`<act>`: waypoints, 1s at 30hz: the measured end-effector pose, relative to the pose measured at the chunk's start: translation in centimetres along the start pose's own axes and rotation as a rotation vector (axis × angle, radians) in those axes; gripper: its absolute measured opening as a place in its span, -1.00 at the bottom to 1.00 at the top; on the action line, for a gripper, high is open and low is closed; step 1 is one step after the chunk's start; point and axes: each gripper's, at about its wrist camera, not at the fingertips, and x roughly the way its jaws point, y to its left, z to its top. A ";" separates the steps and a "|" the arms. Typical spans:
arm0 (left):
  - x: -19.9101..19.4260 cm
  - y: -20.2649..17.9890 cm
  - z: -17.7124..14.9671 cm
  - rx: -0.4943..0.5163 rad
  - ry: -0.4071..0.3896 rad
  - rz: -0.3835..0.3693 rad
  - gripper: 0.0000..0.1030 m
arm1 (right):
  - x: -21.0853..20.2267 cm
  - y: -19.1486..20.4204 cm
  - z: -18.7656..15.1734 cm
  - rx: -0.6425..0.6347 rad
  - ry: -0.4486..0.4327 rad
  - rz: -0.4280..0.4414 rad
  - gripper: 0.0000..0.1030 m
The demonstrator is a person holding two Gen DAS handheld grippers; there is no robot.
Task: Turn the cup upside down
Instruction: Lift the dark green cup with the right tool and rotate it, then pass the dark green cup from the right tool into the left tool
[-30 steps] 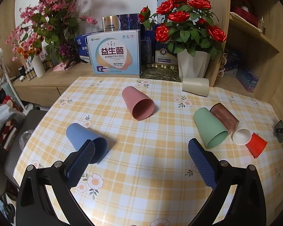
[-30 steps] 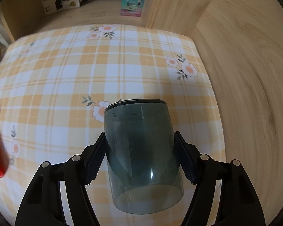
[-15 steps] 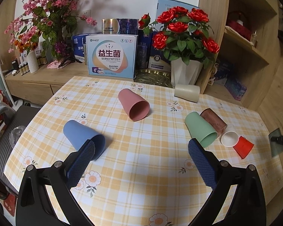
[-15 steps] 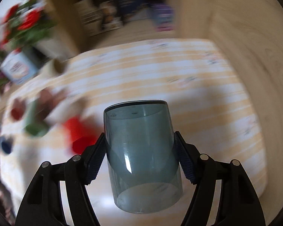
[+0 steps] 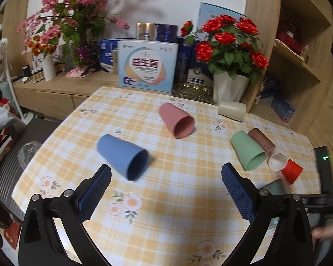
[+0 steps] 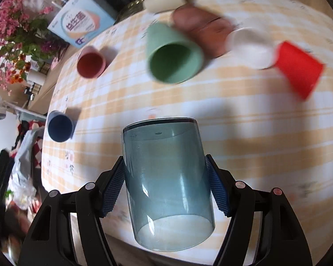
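Note:
My right gripper is shut on a clear blue-grey cup, held above the checked table; the cup also shows at the right in the left wrist view. My left gripper is open and empty above the table's near edge. On their sides lie a blue cup, a pink cup, a green cup, a brown cup, a cream cup, a white cup and a red cup.
A white pot of red roses and a blue-white box stand at the table's far edge. A wooden shelf unit rises at the right. A dark chair is at the left.
My right gripper has swung with the clear cup from the table's right edge toward the middle; the other cups now lie in its view. The left gripper has drawn back a little.

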 end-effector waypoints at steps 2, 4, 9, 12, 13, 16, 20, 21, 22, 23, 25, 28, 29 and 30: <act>-0.4 0.9 0.0 -0.015 -0.004 0.014 0.88 | 1.6 1.8 -0.1 0.007 0.010 -0.005 0.32; -0.5 1.7 0.0 -0.028 -0.005 0.026 0.88 | 2.8 3.0 -0.4 0.024 0.006 -0.023 0.32; -0.4 2.5 0.1 -0.043 0.000 0.040 0.88 | 4.7 4.3 -0.8 0.037 0.007 -0.086 0.33; -0.3 2.3 0.1 -0.035 0.000 0.041 0.88 | 4.9 4.6 -0.7 0.031 0.008 -0.103 0.33; -0.3 2.2 0.1 -0.035 0.003 0.037 0.88 | 5.0 4.6 -0.7 0.033 0.013 -0.101 0.33; -0.2 1.8 0.2 -0.027 0.007 0.028 0.88 | 4.7 4.3 -0.4 0.047 0.019 -0.072 0.34; -0.2 1.0 0.3 -0.010 0.008 0.021 0.88 | 2.9 4.0 -0.4 0.054 -0.026 -0.023 0.43; -0.2 0.8 0.3 -0.009 0.011 0.009 0.88 | 2.1 3.9 -0.5 0.049 -0.048 -0.007 0.51; -0.2 0.7 0.4 -0.010 0.013 -0.001 0.88 | 1.5 3.9 -0.6 0.044 -0.064 -0.002 0.65; -0.2 0.5 0.4 -0.008 0.015 -0.011 0.88 | 0.8 3.8 -0.6 0.037 -0.086 0.006 0.68; -0.3 -0.3 0.5 0.008 0.021 -0.033 0.88 | -1.0 3.0 -0.8 0.031 -0.138 0.013 0.68; 0.0 -1.5 0.4 0.023 0.046 -0.081 0.88 | -2.9 1.5 -0.8 0.020 -0.182 0.016 0.68; 0.2 -1.9 0.4 0.025 0.057 -0.096 0.88 | -3.5 0.9 -0.9 0.004 -0.195 0.011 0.68; 0.5 -2.4 0.4 0.028 0.067 -0.108 0.88 | -4.1 0.1 -0.9 -0.022 -0.209 -0.002 0.68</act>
